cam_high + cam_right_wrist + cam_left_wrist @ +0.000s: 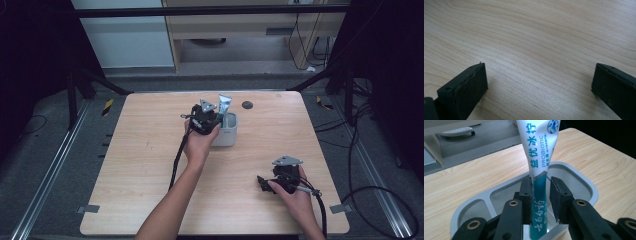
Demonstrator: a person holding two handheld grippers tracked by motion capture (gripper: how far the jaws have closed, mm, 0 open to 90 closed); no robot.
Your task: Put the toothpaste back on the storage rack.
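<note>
- A toothpaste tube (539,160) stands upright in a grey holder (584,183), its flat crimped end up, white at the top with blue lettering and teal lower down.
- The holder sits on the wooden bench (150,150), toward the far middle of it; seen from above, the tube (224,105) rises out of the holder (227,135).
- The left gripper (540,195) reaches into the holder from the person's side, with the tube's teal part between its jaws.
- One pad lies against the tube; the other stands just off it with a narrow gap showing, so the grip is released rather than clenched.
- In the high view the left gripper (210,120) sits just beside the holder, on its left, the left hand (199,145) behind it.
- The right gripper (263,184) rests low over the bench, well apart from the holder, toward the near right corner.
- The right gripper (539,82) has its jaws spread wide, released, with bare wood between them.
- A small dark round disc (247,105) lies on the bench just right of the holder, toward the far edge.
</note>
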